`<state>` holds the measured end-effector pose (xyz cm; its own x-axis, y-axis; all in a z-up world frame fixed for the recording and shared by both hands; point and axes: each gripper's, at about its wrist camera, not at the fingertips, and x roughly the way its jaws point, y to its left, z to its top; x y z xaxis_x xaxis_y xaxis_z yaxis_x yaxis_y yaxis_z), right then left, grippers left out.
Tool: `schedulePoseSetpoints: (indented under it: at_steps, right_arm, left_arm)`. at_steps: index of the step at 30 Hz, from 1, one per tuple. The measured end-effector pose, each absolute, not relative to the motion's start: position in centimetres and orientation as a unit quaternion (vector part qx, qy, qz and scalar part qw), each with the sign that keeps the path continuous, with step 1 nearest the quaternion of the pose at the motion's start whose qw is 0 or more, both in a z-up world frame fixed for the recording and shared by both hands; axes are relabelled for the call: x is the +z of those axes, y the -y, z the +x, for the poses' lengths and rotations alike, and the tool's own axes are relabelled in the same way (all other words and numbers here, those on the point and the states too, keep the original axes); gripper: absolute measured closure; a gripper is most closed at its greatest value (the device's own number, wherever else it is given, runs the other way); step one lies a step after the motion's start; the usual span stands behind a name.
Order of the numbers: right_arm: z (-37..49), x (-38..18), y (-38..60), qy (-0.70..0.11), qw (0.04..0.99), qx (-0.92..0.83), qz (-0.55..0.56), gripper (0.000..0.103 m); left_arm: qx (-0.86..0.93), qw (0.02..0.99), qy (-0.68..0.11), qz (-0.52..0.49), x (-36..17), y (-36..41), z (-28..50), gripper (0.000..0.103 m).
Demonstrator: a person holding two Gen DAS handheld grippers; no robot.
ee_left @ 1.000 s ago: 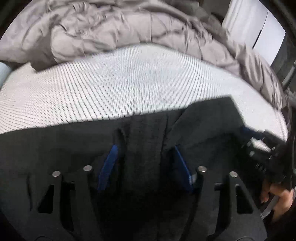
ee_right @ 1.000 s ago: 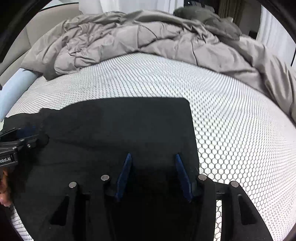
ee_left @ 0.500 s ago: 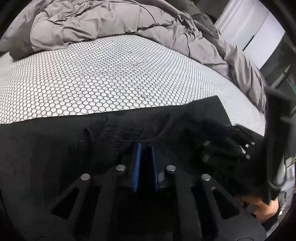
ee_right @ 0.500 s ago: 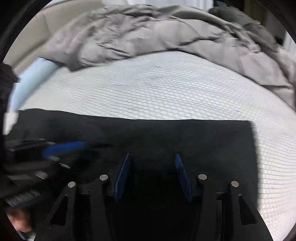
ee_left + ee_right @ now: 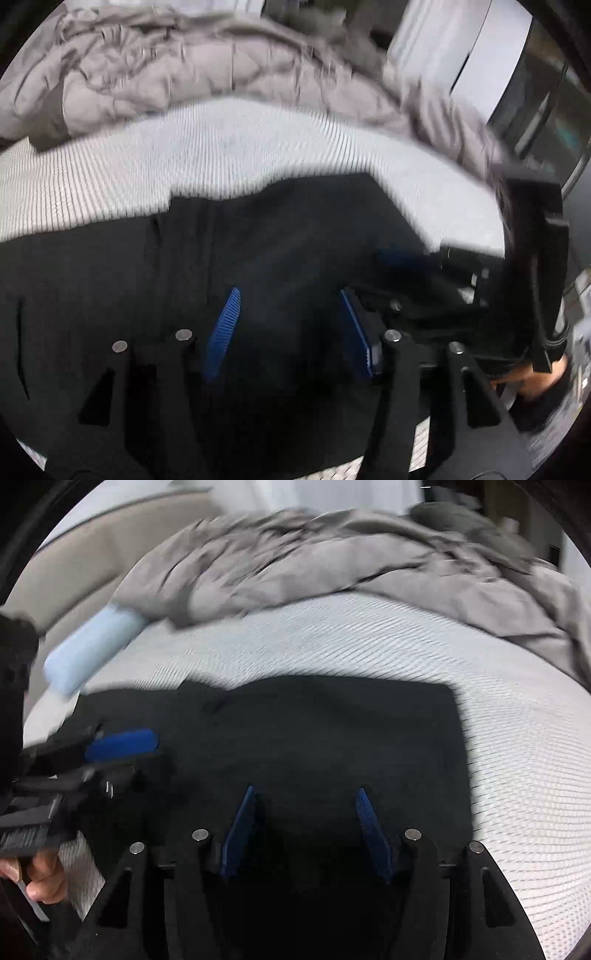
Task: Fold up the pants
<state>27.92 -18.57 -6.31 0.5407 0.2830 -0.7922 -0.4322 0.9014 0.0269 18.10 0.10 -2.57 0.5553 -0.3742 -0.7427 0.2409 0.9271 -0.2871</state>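
Two grippers, left gripper [image 5: 290, 325] and right gripper [image 5: 306, 830], jaws opening and released, hover over black pants [image 5: 332, 731] on the bed [image 5: 517, 775], long axis running 9-to-3 o'clock, free edge at 12.

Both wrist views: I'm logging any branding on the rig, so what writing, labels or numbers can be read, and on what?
No text can be read.
Left gripper: a pale label on its body, low at the left edge of the right wrist view, too blurred to read.
Black pants, white mattress, grey duvet: no writing shows.
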Motion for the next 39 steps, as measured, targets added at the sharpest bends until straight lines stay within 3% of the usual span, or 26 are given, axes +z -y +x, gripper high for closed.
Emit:
schedulePoseSetpoints:
  at_steps: [2, 7, 11, 14, 19, 22, 24, 26, 34, 37, 39]
  right_arm:
    - [27.8, -8.1, 17.8, -0.443, 0.866, 0.19, -0.131, 0.044]
    - [26.3, -7.9, 21.4, -0.418, 0.885, 0.107, -0.177, 0.044]
    - [25.7, -7.1, 24.8, -0.405, 0.897, 0.087, -0.151, 0.043]
    - [23.7, -5.5, 23.8, -0.393, 0.901, 0.135, -0.124, 0.043]
    - [22.5, -7.8, 18.9, -0.413, 0.87, 0.212, -0.169, 0.043]
    - [22.3, -8.4, 21.0, -0.411, 0.871, 0.195, -0.189, 0.036]
    - [22.0, -7.8, 24.3, -0.412, 0.878, 0.174, -0.172, 0.036]
    - [21.4, -7.7, 27.6, -0.415, 0.886, 0.143, -0.147, 0.026]
    - [23.0, -7.8, 36.5, -0.45, 0.835, 0.248, 0.195, 0.027]
    - [24.3, -8.7, 36.1, -0.451, 0.816, 0.274, 0.235, 0.032]
    - [24.9, -9.3, 34.6, -0.453, 0.827, 0.259, 0.207, 0.047]
  left_arm:
    - [-0.168, 0.876, -0.448, -0.056, -4.3, -0.1, 17.5, 0.055]
    - [-0.171, 0.882, -0.438, -0.023, -4.1, -1.2, 15.3, 0.052]
    - [-0.151, 0.894, -0.421, -0.034, -2.8, -3.1, 12.4, 0.052]
    - [-0.202, 0.897, -0.391, -0.044, -1.4, -2.4, 10.8, 0.052]
    - [-0.215, 0.871, -0.442, 0.022, -4.0, 0.4, 10.6, 0.052]
    - [-0.227, 0.871, -0.434, 0.043, -4.1, -0.7, 8.9, 0.051]
    - [-0.239, 0.868, -0.435, 0.028, -4.2, -2.2, 7.7, 0.051]
    - [-0.257, 0.868, -0.424, 0.009, -4.0, -3.4, 6.5, 0.051]
    - [-0.18, 0.896, -0.368, -0.167, -1.4, -13.8, 6.7, 0.046]
    - [-0.1, 0.894, -0.358, -0.252, -2.3, -18.4, 7.7, 0.046]
    - [-0.06, 0.884, -0.352, -0.301, -3.5, -21.1, 8.0, 0.046]
